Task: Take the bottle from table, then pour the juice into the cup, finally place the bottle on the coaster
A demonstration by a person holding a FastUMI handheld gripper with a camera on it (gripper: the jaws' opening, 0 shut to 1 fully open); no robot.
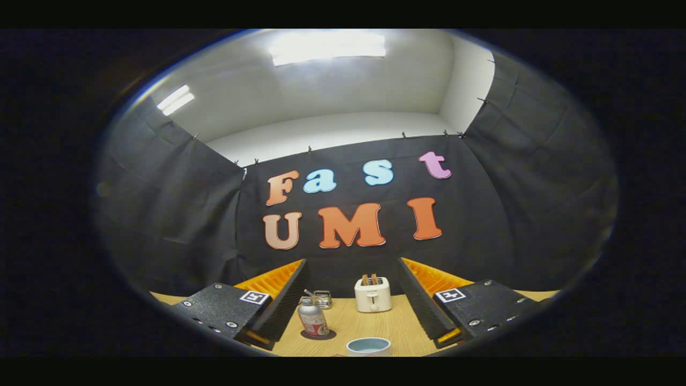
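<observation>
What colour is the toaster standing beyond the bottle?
Cream-white toaster, shown best in the gripper view, beyond the open hand-held gripper.

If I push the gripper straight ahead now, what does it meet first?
Probably the toaster at the table's far side, centred between the open fingers. The bottle on its coaster sits left of that line; depth is unclear.
</observation>
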